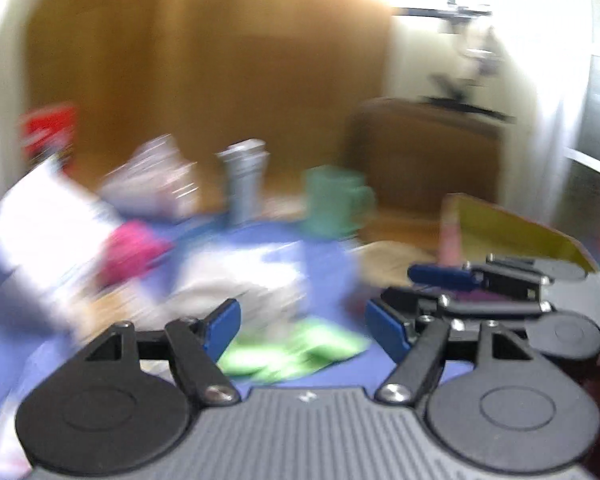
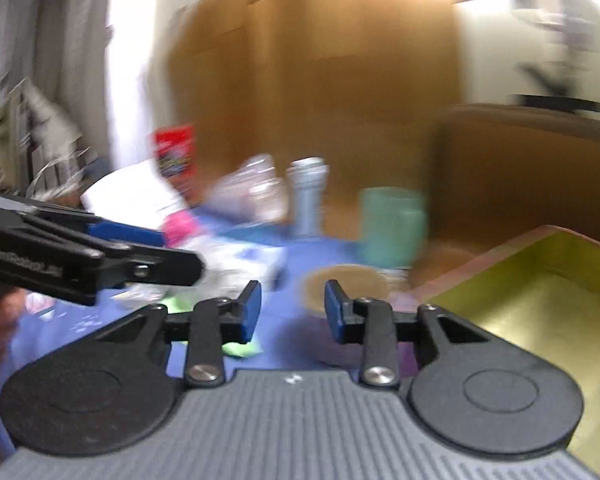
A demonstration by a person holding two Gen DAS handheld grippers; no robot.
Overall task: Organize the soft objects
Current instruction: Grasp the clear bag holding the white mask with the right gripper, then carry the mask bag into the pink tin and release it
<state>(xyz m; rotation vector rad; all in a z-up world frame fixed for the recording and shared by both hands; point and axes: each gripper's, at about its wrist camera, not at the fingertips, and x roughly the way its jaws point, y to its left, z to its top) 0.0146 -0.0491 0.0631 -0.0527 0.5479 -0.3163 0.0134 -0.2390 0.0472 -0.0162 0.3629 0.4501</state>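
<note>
Blurrily, we see both claws empty — left claw (image 1: 302, 326) spread wide above the green cloth (image 1: 296, 350), right claw (image 2: 292, 312) parted — beside the yellow box (image 2: 540, 304) on the blue-covered tabletop (image 2: 300, 256).

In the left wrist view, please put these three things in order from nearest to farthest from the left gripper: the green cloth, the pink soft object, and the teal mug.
1. The green cloth, just ahead of the left gripper, between its fingers.
2. The pink soft object, farther out, to the left.
3. The teal mug, at the back, slightly right of centre.
</note>
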